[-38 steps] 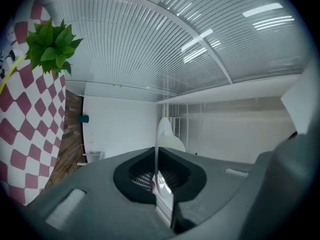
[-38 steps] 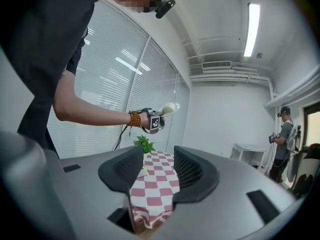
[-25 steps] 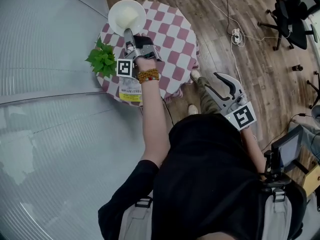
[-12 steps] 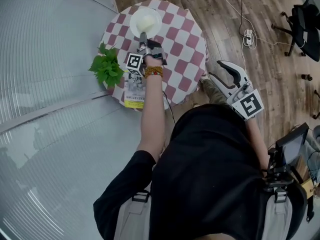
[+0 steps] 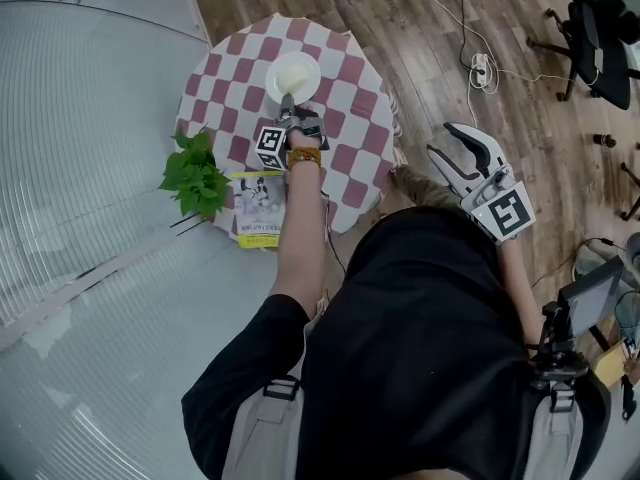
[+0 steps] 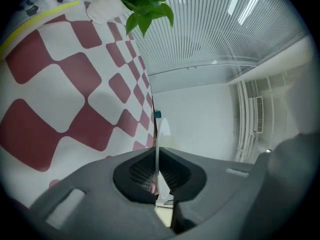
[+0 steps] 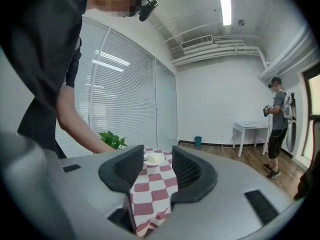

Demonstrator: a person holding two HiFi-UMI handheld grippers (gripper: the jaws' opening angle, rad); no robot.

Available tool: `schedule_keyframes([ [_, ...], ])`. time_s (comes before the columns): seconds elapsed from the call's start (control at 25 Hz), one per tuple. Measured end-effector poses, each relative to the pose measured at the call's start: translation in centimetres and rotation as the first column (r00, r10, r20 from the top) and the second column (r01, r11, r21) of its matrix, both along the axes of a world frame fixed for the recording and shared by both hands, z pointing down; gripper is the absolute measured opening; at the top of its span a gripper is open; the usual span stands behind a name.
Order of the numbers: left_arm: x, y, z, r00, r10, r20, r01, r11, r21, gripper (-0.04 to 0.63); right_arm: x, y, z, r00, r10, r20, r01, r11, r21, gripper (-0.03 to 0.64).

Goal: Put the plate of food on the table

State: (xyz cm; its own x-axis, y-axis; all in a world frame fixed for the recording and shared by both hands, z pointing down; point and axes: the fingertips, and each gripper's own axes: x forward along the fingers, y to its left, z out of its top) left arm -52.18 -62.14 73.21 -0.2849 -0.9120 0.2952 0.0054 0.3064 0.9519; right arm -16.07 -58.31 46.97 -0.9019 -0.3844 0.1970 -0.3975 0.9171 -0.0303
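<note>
Now, from the head view, the left claw (image 5: 288, 102) is stretched out over the round desk (image 5: 375, 148) with the checked cloth (image 5: 235, 88), and it grips the near rim of the white plate (image 5: 294, 74), which carries pale food. The plate is over the far middle of the desk, well apart from the plant (image 5: 193, 176) and the leaflet (image 5: 257, 208) at the desk's left edge. Whether its bottom already touches the cloth I cannot tell. The right claw (image 5: 443, 141) hangs aside over the floor (image 5: 430, 38), away from the desk. From the left gripper view, the jaws are pressed together on the thin rim of the plate, seen edge-on between them, with the cloth close beside. From the right gripper view, the jaws stand wide apart with nothing between them; the desk and the plate show only far off through the gap. I judge that the step in hand is the setting down, near its end. The next move calls for lowering the plate flat until the cloth bears it, then opening the left claw and drawing it back level, so that the rim is not dragged or tipped.
</note>
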Motion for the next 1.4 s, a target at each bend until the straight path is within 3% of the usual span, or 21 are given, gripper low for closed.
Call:
schedule_keyframes([
  [0.24,-1.7,-2.0,3.2,1.000,-0.012,-0.001,0.012,0.998,-0.060,0.014,1.4,-2.7,1.6,0.999,0.038,-0.030,-0.038,0.999,-0.005,0.183],
  [0.64,-2.8,-2.7,7.3,0.999,-0.040,-0.029,0.036,0.988,-0.148,0.014,1.4,-4.1,2.9,0.995,0.012,-0.096,-0.012,1.000,-0.003,0.183],
  [0.88,-2.3,-2.6,8.9,0.999,-0.024,-0.048,0.014,0.981,-0.195,0.014,1.1,-4.7,2.5,0.995,0.034,-0.092,-0.033,0.999,0.013,0.182],
  [1.12,-2.3,-2.5,9.2,0.999,-0.004,-0.033,-0.003,0.975,-0.220,0.014,0.2,-3.6,3.3,0.993,-0.016,-0.117,0.018,1.000,0.012,0.183],
  [1.28,-1.9,-2.3,9.6,0.998,0.012,-0.065,-0.026,0.975,-0.222,0.015,0.9,-3.4,3.2,0.993,0.011,-0.114,-0.008,1.000,0.022,0.182],
  [1.4,-1.5,-2.5,9.4,0.998,0.037,-0.048,-0.047,0.971,-0.235,0.021,1.6,-3.6,3.0,0.994,0.031,-0.108,-0.028,0.999,0.028,0.181],
])
